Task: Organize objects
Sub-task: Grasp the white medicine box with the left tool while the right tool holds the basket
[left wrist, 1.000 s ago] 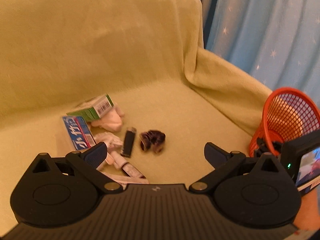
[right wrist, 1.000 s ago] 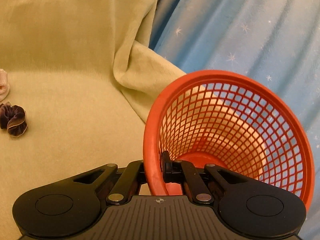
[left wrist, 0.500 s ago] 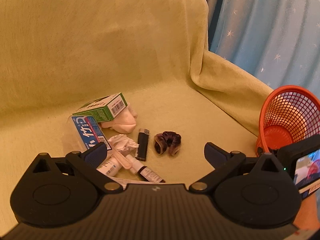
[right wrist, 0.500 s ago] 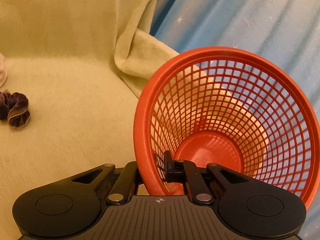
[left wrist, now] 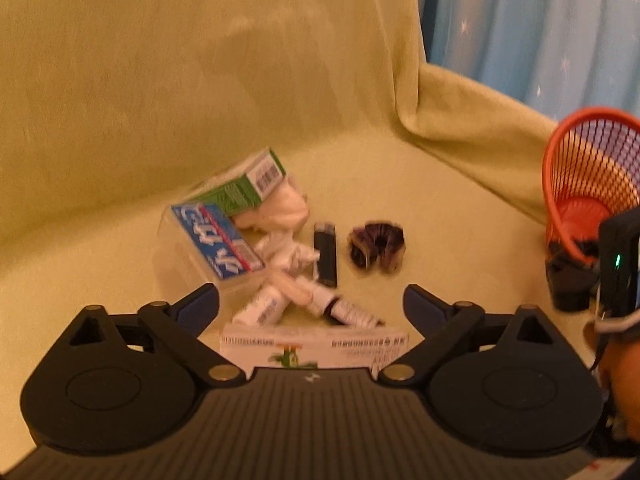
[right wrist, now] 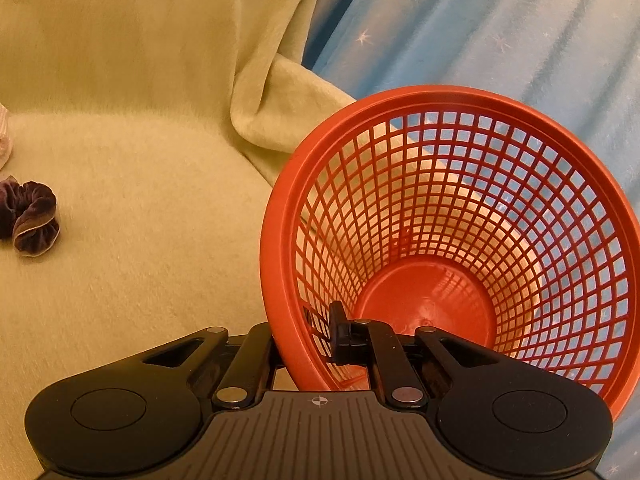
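Observation:
A pile of small items lies on the yellow-green sofa seat in the left wrist view: a green box (left wrist: 244, 186), a blue toothpaste box (left wrist: 218, 242), crumpled tissue (left wrist: 286, 252), a black lighter (left wrist: 326, 252), small tubes (left wrist: 312, 300), a long white box (left wrist: 314, 346) and a dark purple scrunchie (left wrist: 376, 246). My left gripper (left wrist: 310, 304) is open above the near edge of the pile. My right gripper (right wrist: 308, 340) is shut on the rim of the empty orange mesh basket (right wrist: 460, 216), tilted toward me. The scrunchie (right wrist: 32, 220) shows at the left there.
The sofa back (left wrist: 200, 60) rises behind the pile and its covered armrest (left wrist: 472, 120) runs along the right. A blue star-print curtain (right wrist: 500, 32) hangs behind. The basket (left wrist: 588, 184) and right gripper sit at the right edge of the left wrist view.
My left gripper has pulled back and up, so the pile sits higher in view and the long white box now shows. The basket in my right gripper has tilted more open toward the camera.

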Demonstrator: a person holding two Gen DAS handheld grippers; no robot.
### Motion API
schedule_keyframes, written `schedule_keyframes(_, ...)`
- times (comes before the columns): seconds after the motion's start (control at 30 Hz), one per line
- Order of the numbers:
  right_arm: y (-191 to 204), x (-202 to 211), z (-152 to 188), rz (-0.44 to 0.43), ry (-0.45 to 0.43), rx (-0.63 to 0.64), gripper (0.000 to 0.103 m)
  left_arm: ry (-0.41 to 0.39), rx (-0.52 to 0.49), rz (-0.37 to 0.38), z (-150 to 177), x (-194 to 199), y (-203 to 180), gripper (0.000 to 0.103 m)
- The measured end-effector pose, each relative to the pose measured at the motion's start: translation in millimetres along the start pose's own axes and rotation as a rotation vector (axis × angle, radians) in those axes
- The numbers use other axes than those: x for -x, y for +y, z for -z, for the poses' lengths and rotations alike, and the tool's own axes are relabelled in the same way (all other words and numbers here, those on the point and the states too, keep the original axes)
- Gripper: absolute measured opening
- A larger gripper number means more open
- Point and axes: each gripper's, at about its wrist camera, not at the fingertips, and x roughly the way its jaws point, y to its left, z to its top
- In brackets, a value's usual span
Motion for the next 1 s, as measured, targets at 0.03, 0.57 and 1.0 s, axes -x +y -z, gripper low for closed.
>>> schedule_keyframes(0.03, 0.3, 0.4, 0.5, -0.001, 0.0, 0.001, 0.005, 0.013, -0.008, -0.004, 2.9, -1.7, -0.6, 0.096)
schedule_keyframes(0.57, 0.3, 0.1, -2.0, -0.005, 0.002, 0.004, 0.006, 0.154, -0.105, 0.03, 22.4, -22.3, 30.1, 0.096)
schedule_keyframes(1.0, -0.8, 1.1, -2.4, -0.009, 0.001, 0.001, 0.006, 0.234, -0.194, 0.301, 40.2, -3.6, -22.4, 0.096)
